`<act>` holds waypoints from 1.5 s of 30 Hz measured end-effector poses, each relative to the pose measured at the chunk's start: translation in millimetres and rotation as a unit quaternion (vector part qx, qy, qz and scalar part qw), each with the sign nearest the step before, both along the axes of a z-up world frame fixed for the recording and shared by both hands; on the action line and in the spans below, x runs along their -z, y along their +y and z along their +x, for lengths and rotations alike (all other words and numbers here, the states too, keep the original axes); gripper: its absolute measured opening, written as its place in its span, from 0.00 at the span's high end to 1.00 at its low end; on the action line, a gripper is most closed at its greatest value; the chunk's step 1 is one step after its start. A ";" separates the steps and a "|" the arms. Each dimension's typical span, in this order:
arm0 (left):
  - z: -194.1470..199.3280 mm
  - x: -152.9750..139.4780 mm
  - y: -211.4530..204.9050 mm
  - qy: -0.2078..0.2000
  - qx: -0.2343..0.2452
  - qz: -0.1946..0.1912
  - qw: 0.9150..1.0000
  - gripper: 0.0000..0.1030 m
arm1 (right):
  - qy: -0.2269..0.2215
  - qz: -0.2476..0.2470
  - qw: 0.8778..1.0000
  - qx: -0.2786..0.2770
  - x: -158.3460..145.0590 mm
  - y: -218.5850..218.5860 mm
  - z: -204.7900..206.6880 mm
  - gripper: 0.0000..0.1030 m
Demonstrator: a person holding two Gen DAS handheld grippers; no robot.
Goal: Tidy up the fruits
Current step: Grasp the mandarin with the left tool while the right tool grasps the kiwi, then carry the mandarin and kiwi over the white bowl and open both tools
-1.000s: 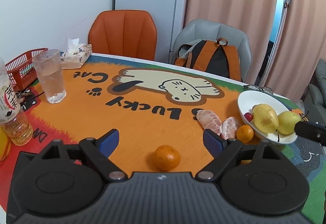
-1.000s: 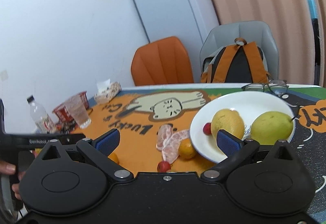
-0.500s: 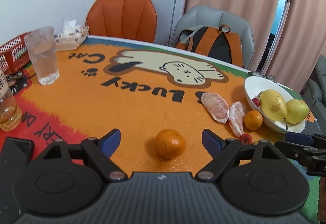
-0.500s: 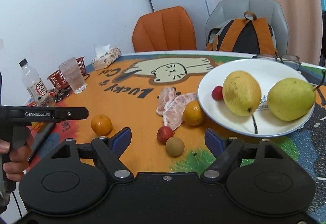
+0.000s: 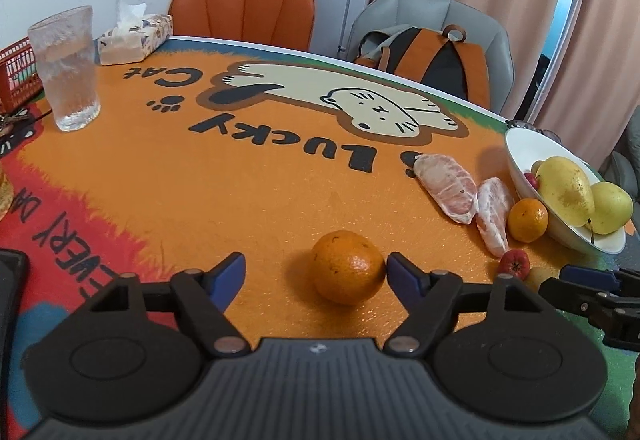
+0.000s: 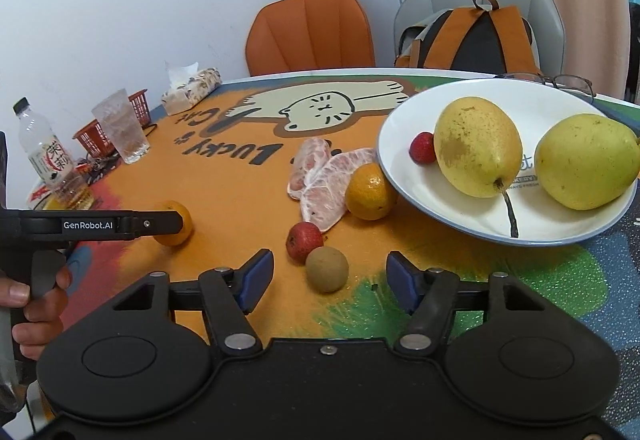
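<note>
My left gripper point(image 5: 314, 270) is open around an orange point(image 5: 347, 267) on the table mat; its right fingertip touches the fruit, its left one is apart. My right gripper point(image 6: 329, 278) is open around a small brown fruit point(image 6: 327, 268), with a red fruit point(image 6: 304, 240) just beyond it. A white plate point(image 6: 404, 171) holds two yellow pears point(image 6: 478, 145) and a red fruit point(image 6: 423, 147). A second orange point(image 6: 370, 191) and two peeled pomelo segments point(image 6: 326, 179) lie beside the plate. The left gripper shows in the right wrist view point(image 6: 176, 222), in front of its orange.
A glass of water point(image 5: 66, 67), a tissue box point(image 5: 134, 37) and a red basket point(image 5: 18, 73) stand at the far left. A bottle point(image 6: 46, 155) stands at the left edge. Glasses point(image 6: 560, 81) lie behind the plate. Two chairs and a backpack point(image 5: 432, 61) are beyond the table.
Both grippers have moved down and forward. The left now has the orange between its fingers; the right now has the small brown fruit between its fingers and has narrowed somewhat.
</note>
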State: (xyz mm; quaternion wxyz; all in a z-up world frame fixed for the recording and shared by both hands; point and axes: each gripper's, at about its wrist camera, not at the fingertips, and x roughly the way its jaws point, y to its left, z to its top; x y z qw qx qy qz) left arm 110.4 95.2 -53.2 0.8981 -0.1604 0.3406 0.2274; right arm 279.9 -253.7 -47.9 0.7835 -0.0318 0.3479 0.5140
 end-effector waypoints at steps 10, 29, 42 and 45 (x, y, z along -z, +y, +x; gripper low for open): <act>5.7 7.2 -8.9 -0.005 0.015 0.001 1.000 0.60 | -0.010 -0.013 1.000 -0.011 4.9 7.9 -4.6 0.74; 6.1 -21.6 -23.5 -0.041 0.038 0.012 0.998 0.61 | -0.038 0.056 0.997 0.040 -26.4 -29.4 12.7 0.75; 22.2 -38.6 -44.1 -0.059 0.067 0.021 0.996 0.61 | -0.039 0.080 0.992 0.088 -32.0 -54.3 31.9 0.75; 26.0 -43.2 -47.4 -0.063 0.072 0.023 0.995 0.61 | -0.040 0.080 0.991 0.101 -32.0 -58.0 36.4 0.75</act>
